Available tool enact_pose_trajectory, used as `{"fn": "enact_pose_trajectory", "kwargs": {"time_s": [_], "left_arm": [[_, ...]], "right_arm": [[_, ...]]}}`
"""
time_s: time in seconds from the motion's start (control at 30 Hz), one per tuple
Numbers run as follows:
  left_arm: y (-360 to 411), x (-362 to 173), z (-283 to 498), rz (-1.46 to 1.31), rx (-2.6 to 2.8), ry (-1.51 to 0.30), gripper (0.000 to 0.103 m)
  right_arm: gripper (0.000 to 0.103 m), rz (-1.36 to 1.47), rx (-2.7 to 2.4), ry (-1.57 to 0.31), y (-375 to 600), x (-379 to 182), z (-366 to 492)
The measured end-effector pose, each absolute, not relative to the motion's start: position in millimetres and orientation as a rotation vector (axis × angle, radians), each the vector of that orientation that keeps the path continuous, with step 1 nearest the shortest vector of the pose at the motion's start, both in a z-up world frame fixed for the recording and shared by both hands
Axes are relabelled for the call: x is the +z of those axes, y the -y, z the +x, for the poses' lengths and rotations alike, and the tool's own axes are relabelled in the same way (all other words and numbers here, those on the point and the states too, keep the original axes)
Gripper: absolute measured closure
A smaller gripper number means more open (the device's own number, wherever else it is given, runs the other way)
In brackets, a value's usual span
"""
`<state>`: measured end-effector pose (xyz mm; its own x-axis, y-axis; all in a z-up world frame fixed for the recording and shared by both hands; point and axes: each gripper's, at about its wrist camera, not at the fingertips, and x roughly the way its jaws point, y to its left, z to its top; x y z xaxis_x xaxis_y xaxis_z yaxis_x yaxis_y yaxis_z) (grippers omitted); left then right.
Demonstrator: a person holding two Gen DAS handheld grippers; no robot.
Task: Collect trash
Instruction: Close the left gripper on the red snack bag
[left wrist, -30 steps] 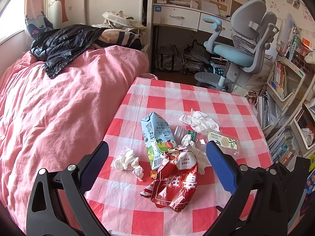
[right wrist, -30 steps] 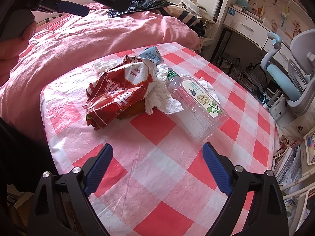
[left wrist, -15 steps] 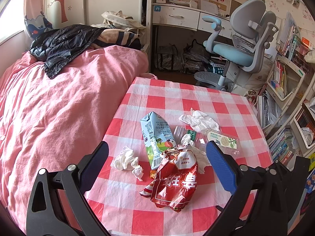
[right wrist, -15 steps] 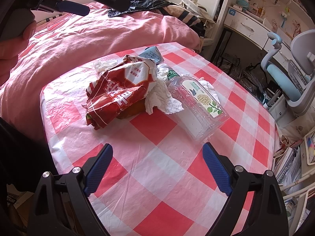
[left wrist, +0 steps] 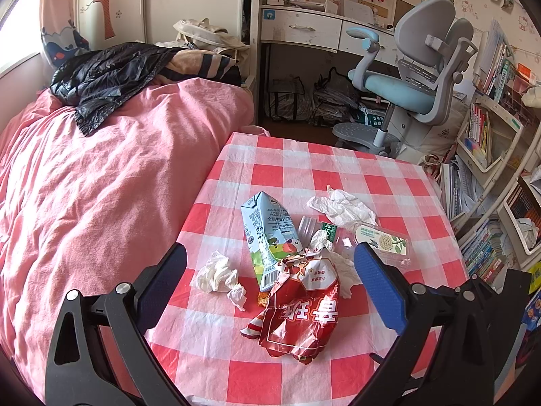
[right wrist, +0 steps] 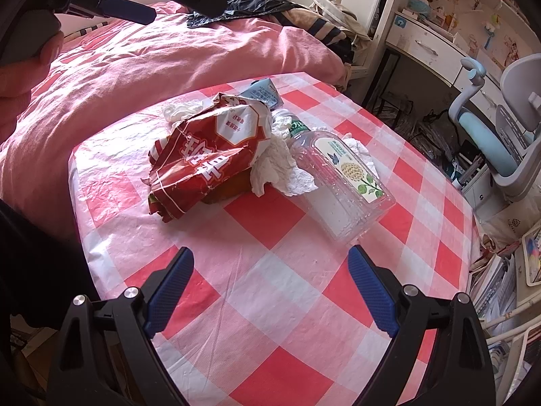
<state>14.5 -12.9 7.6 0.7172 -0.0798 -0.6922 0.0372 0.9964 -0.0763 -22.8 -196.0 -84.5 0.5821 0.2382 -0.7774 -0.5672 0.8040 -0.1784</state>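
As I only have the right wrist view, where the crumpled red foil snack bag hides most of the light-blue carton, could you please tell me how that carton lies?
Observer: The light-blue milk carton lies flat on the red-and-white checked tablecloth, with its barcode end against the crumpled red foil snack bag.
Operator: Thank you. Is the left tool holding anything at the moment?
Observer: No. The left tool is open above the near side of the pile, with nothing between its fingers.
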Motion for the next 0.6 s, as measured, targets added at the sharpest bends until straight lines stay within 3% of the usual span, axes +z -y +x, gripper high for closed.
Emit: {"fn": "enact_pose_trajectory", "kwargs": {"time_s": [0.37, 0.6], "left_arm": [[-67.6, -16.5, 11.8, -0.243, -0.050, -0.868, 0.007], [-17.5, -39.5, 0.7, -0.053, -0.181, -0.935, 0.007]], "right_arm": [[0.013, -0.440, 0.499, -0.810, 202.3, -79.1, -27.4], [0.012, -0.476, 0.533, -0.829, 211.8, -85.9, -35.9]]}}
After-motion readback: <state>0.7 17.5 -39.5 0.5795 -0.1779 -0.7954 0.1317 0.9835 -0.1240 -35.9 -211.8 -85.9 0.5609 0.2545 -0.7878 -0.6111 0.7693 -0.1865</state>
